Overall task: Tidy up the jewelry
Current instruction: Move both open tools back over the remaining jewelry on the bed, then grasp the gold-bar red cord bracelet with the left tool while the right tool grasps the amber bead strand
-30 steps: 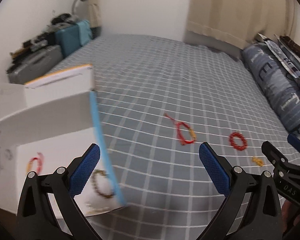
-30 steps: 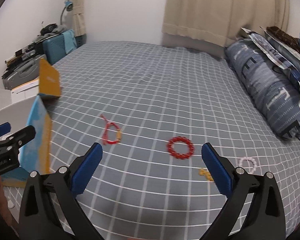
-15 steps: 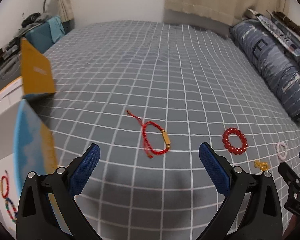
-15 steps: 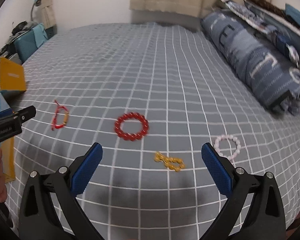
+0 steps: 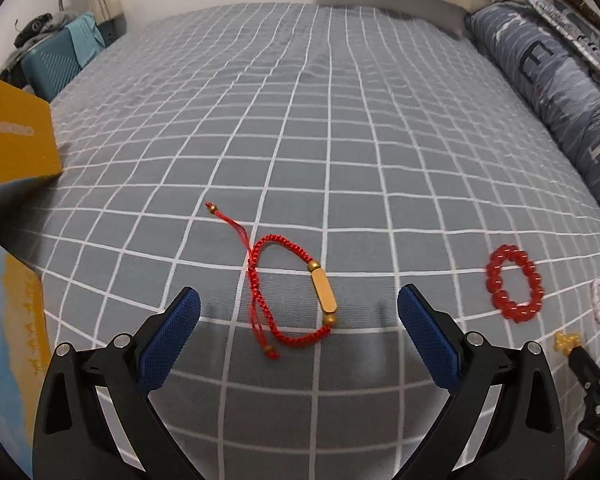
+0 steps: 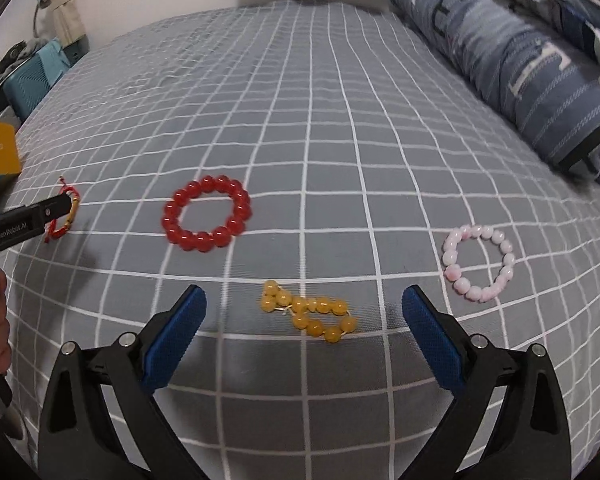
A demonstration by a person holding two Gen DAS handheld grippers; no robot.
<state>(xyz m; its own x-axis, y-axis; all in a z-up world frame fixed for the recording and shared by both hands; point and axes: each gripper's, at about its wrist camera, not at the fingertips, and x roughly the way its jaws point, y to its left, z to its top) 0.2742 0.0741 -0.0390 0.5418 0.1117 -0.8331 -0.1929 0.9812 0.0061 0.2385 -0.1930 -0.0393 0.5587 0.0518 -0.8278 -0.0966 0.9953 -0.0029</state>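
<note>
Left wrist view: my left gripper (image 5: 298,322) hangs low over the bed (image 5: 300,128), spread wide and empty, with one red cord bracelet (image 5: 290,294) lying between its fingers. Right wrist view: my right gripper (image 6: 304,326) hovers wide and empty over one yellow bead bracelet (image 6: 310,312); one red bead bracelet (image 6: 207,213) and one pink bead bracelet (image 6: 478,262) lie apart beyond.

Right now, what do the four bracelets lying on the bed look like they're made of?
Red cord bracelet: braided thread, matte, with a brushed gold-coloured bar, likely metal. Red bead bracelet: glossy translucent rounds with bright highlights, perhaps glass, resin or agate. Yellow bead bracelet: waxy, amber-like beads on pale string. Pink bead bracelet: milky, softly shiny beads, possibly quartz or plastic.
</note>
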